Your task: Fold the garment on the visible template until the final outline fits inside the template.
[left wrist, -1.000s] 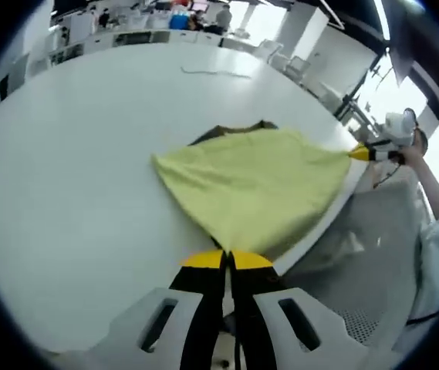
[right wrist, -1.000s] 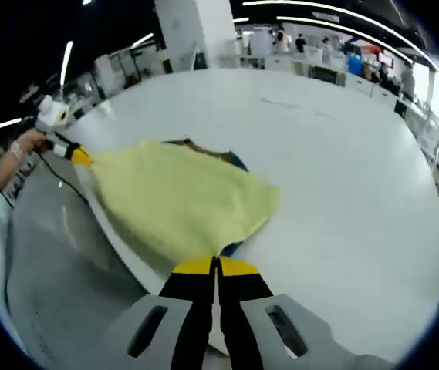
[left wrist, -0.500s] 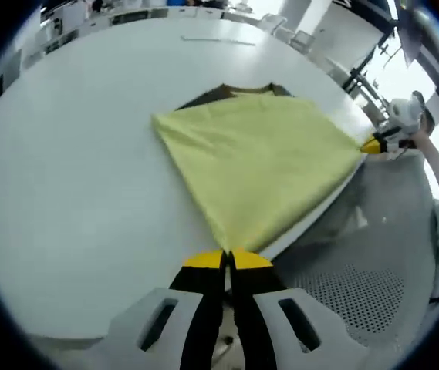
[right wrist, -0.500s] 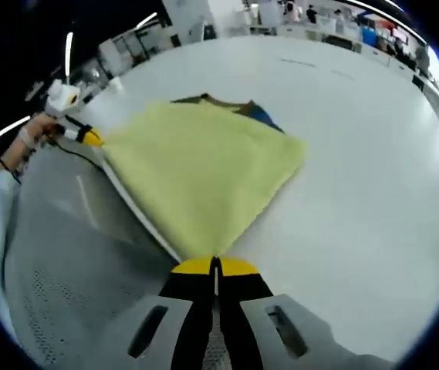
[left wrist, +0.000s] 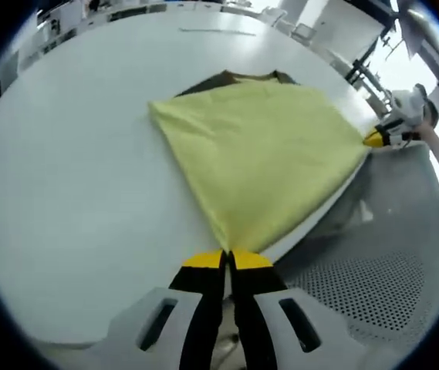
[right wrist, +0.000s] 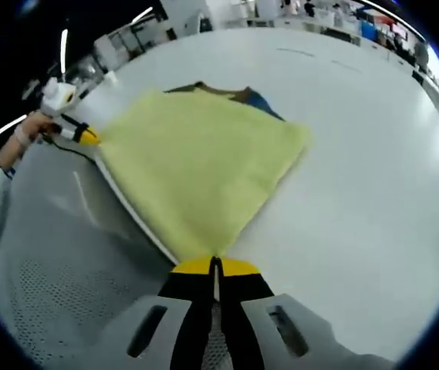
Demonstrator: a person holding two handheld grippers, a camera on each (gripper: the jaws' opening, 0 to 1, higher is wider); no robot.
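Left gripper view first: the left gripper, with yellow tips on black jaws, has its jaws pressed together on one corner of the pale yellow cloth garment. The fabric fans out from that pinch across the big white table and runs up to a second corner at the right, where the right gripper has its yellow tip on it. From here that tip is tiny, so I can't tell how its jaws sit. A person's hand is behind it, mostly cut off by the edge of the view. At the far edge of the garment a dark brown strip of something pokes out from underneath; the cloth hides most of it, so I can't say what it is. Below the table edge there's a grey perforated surface.

Right gripper view: same deal mirrored. The right gripper's jaws are closed on a garment corner at the bottom, and the yellow sheet spreads up across the table with its near side hanging just over the table edge. The left gripper is at the left corner, too small to read. The dark strip shows again at the far edge with a bit of blue beside it.
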